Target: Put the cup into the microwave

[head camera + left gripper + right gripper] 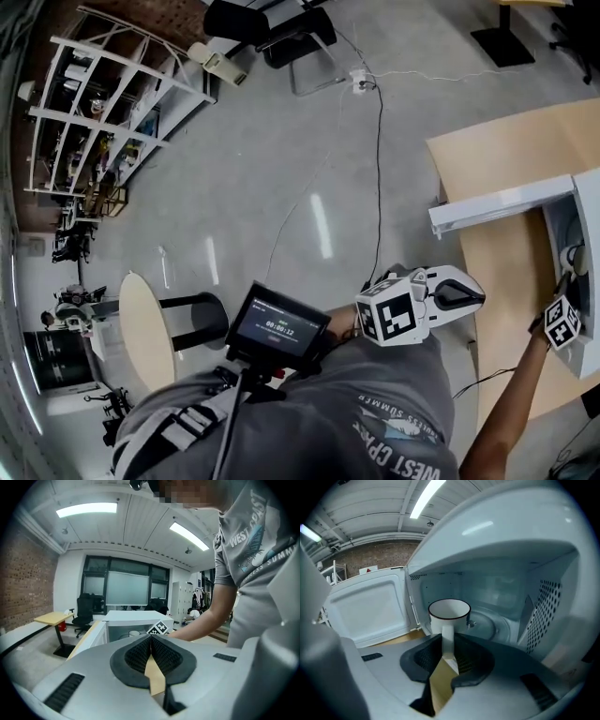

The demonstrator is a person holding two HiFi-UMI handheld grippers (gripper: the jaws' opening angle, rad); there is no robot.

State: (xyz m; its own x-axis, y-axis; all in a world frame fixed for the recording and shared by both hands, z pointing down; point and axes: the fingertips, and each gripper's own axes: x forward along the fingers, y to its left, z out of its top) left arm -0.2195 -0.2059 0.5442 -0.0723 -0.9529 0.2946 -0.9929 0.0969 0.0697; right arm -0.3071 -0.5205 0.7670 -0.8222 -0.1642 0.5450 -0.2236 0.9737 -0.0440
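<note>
A white enamel cup (449,612) with a dark rim hangs just inside the open microwave (501,550), over the front of its glass turntable (492,625). My right gripper (447,641) is shut on the cup's flat handle and reaches into the cavity. In the head view the cup (573,258) shows at the right edge inside the microwave (589,202), with my right gripper (565,291) below it. My left gripper (476,298) is held back near the body, beside the wooden table (506,150). The left gripper (151,638) has its jaws shut with nothing between them.
The microwave door (370,606) stands swung open to the left; in the head view the door (497,208) juts over the table. On the grey floor are a metal shelf rack (103,103), a round stool (145,328), an office chair (281,33) and a cable (378,141).
</note>
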